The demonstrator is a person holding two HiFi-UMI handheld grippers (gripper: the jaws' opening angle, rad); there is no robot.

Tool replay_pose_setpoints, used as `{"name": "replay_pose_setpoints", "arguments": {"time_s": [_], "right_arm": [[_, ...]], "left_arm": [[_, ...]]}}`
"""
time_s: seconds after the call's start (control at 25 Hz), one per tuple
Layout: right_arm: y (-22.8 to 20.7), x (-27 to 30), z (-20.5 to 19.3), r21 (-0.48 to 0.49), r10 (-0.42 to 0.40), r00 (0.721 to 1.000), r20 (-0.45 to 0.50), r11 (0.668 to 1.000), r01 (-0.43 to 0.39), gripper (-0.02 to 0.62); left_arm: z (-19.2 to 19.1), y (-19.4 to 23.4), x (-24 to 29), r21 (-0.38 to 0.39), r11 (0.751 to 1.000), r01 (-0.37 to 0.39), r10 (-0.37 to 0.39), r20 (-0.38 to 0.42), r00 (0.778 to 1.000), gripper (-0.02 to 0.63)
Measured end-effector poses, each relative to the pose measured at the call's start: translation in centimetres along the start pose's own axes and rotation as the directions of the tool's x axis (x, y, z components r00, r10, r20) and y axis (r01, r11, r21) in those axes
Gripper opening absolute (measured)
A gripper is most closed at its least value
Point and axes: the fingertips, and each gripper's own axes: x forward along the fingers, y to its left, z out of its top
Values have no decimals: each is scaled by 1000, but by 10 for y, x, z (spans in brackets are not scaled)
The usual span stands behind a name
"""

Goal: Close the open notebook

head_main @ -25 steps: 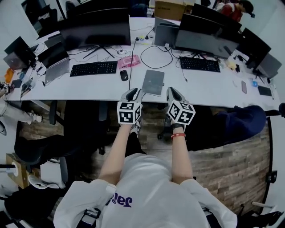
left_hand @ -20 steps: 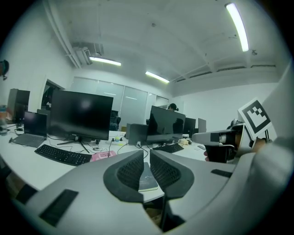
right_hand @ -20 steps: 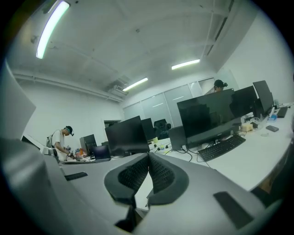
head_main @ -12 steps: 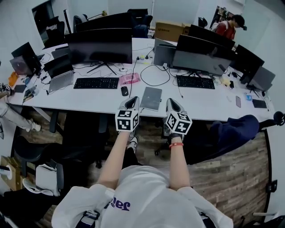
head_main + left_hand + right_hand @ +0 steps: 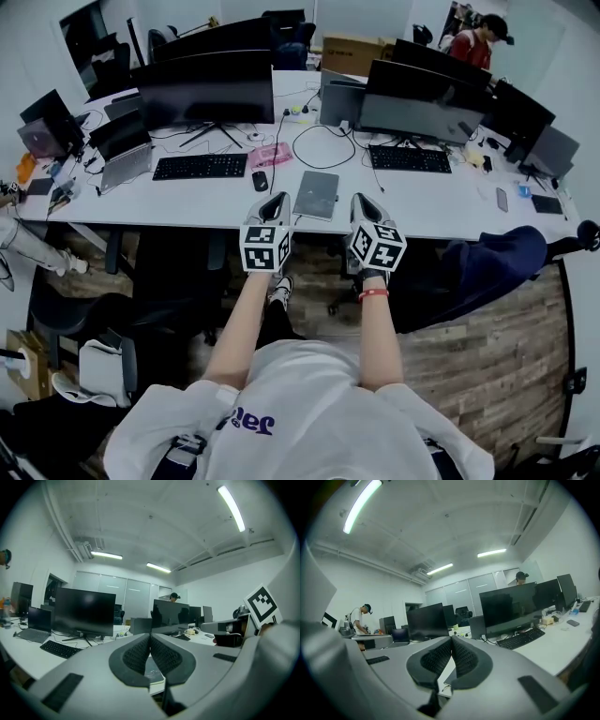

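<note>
Grey notebook (image 5: pixel 317 195) is seen lying flat on the white desk (image 5: pixel 187 204) with its cover shut, just ahead of the fingertips and between the 2 grippers. Left gripper (image 5: pixel 277 199) is held over the desk's near edge, to the left of the notebook; its jaws are pressed together with nothing between them, as shown in the left gripper view (image 5: pixel 150 635), where the ribbed pads (image 5: pixel 137 656) meet along 1 line. Part of the notebook (image 5: pixel 153 673) is seen below those fingertips, not touched. Right gripper (image 5: pixel 364 199) is held level with the left one, to the right of the notebook; its jaws are likewise closed on nothing in the right gripper view (image 5: pixel 451 639). Neither gripper is touching the notebook. A marker cube (image 5: pixel 263 246) is carried behind the left fingers and another cube (image 5: pixel 378 244) behind the right fingers. A red wristband (image 5: pixel 373 293) is worn on the right wrist. Beyond the left fingertips a black mouse (image 5: pixel 260 180), a pink item (image 5: pixel 271 155) and a black keyboard (image 5: pixel 199 166) are laid out, with a dark monitor (image 5: pixel 206 89) further back. Beyond the right fingertips a 2nd keyboard (image 5: pixel 407 159) and a 2nd monitor (image 5: pixel 422 89) are seen. A person (image 5: pixel 478 42) is standing far behind the desks.
</note>
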Motion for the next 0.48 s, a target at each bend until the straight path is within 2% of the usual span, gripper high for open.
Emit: {"name": "replay_pose_setpoints", "arguments": {"time_s": [0.24,0.48], "right_arm": [[4,2,-6,12,4,1000,-7,1000,-4,15],[-2,5,-15,8,15,999,-30,1000,-14,14]], "left_arm": [[-12,5,-10,21,1000,-17,18,-31,999,20],[-63,-2,-13,46,999,-5,13,-170,985,20]]}}
